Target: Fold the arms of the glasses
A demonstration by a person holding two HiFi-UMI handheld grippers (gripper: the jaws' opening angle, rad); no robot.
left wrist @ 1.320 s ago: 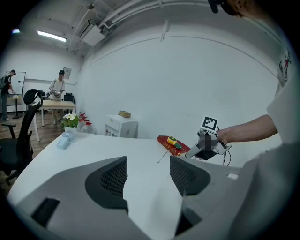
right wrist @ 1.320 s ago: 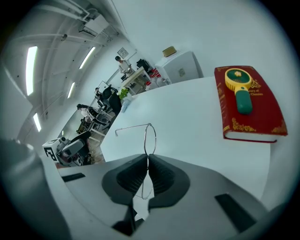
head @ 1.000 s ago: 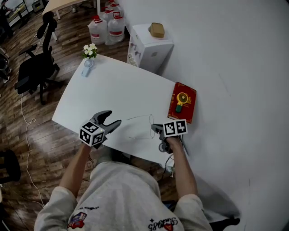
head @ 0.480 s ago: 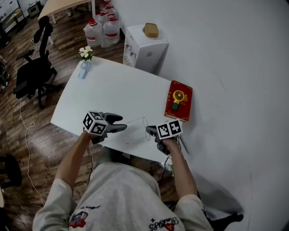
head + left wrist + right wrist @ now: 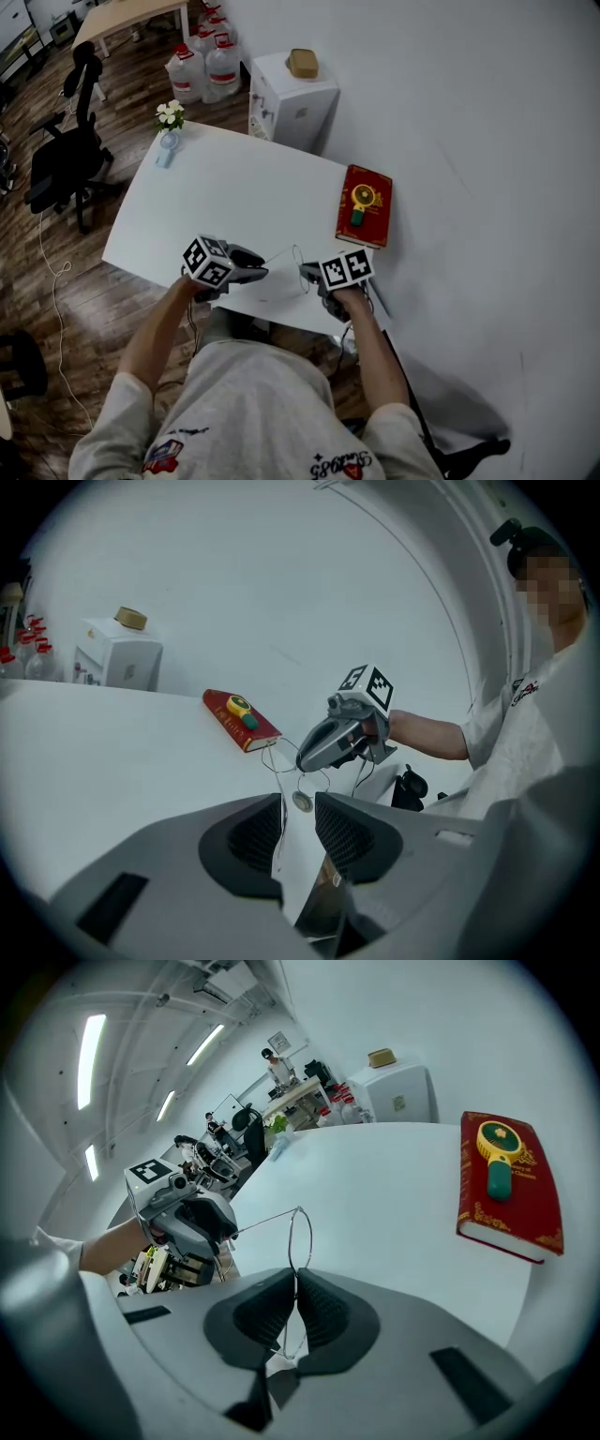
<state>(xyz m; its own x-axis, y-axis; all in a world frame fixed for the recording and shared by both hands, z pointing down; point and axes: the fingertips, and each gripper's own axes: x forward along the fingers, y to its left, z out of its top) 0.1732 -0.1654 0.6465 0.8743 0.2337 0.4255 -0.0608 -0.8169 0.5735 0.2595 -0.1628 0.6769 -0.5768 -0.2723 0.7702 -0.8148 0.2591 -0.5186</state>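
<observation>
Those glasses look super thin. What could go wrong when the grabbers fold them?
1. The right gripper is shut on just the thin rim of the glasses, so they might twist or slip out.
2. The left gripper has just been closing its jaws with the wire arm between them, not yet pinched; a hard squeeze could bend it.
3. The edge of the table is close, so dropped glasses might hit the floor.
</observation>
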